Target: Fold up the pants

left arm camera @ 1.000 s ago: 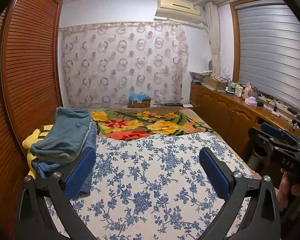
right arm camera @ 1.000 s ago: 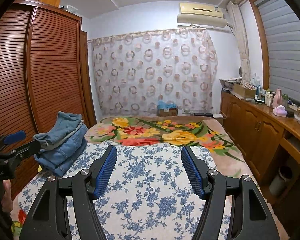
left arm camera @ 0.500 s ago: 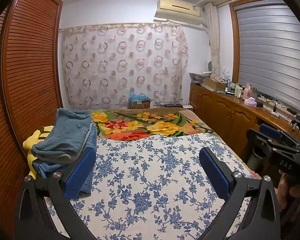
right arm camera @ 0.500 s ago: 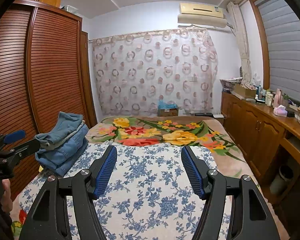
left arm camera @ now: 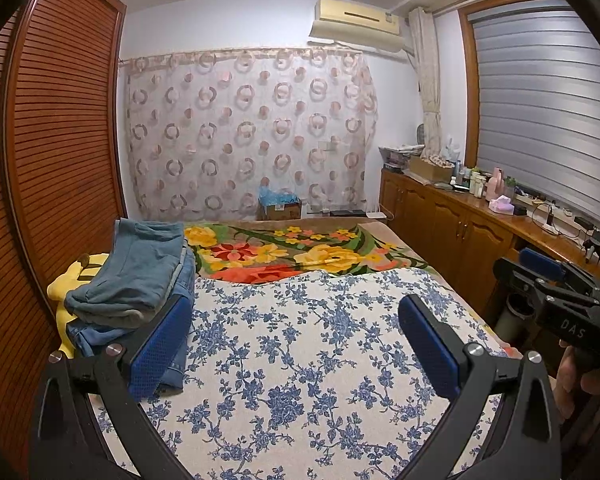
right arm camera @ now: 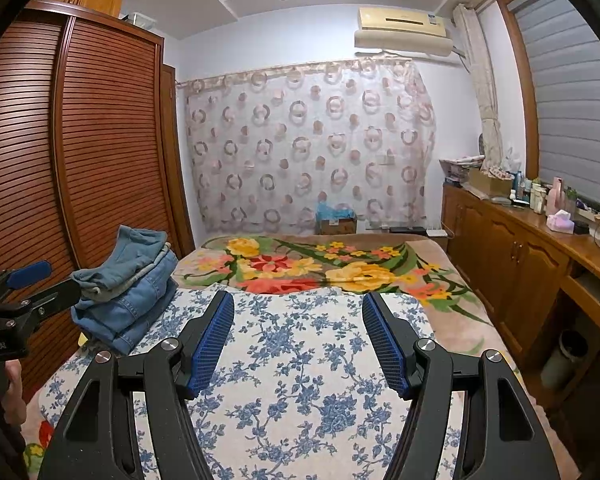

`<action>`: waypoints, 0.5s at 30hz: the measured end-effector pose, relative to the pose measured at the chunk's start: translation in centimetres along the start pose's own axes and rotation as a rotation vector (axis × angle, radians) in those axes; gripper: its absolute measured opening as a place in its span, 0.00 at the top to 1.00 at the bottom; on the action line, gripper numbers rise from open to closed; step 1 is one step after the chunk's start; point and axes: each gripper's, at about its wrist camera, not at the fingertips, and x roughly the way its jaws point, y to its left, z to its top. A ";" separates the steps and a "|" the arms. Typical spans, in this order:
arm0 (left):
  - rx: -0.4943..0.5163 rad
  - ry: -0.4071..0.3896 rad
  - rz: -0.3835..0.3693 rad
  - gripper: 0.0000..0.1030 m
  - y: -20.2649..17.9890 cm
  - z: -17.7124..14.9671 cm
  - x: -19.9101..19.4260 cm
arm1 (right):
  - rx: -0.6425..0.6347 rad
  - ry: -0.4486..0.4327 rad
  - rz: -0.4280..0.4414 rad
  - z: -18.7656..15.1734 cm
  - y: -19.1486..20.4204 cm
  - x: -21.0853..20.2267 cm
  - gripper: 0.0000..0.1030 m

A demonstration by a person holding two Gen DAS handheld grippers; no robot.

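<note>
A stack of folded blue denim pants [left arm camera: 136,280] lies on the left side of the bed; it also shows in the right wrist view [right arm camera: 128,284]. My left gripper [left arm camera: 296,320] is open and empty, held above the blue floral sheet [left arm camera: 300,360], its left finger just right of the stack. My right gripper [right arm camera: 298,320] is open and empty above the same sheet [right arm camera: 300,380], to the right of the stack. Each gripper shows at the edge of the other's view: the right one [left arm camera: 556,296], the left one [right arm camera: 28,288].
A colourful flower blanket [left arm camera: 292,252] covers the far half of the bed. A louvred wooden wardrobe [right arm camera: 80,160] stands on the left. A wooden cabinet [right arm camera: 532,240] with bottles runs along the right. A yellow item [left arm camera: 66,284] lies under the stack. A cardboard box [left arm camera: 280,208] sits by the curtain.
Both grippers have stayed open and almost still; the views have shifted only slightly.
</note>
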 end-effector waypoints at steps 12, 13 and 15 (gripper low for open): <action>0.003 -0.010 0.000 0.00 0.1 1.0 -0.3 | 0.005 -0.006 -0.006 -0.1 -0.2 0.1 0.33; 0.003 -0.009 0.001 0.00 0.1 1.0 -0.3 | 0.006 -0.005 -0.005 -0.1 -0.2 0.1 0.33; 0.002 -0.009 0.000 0.00 0.1 0.9 -0.4 | 0.006 -0.005 -0.004 -0.1 -0.3 0.0 0.33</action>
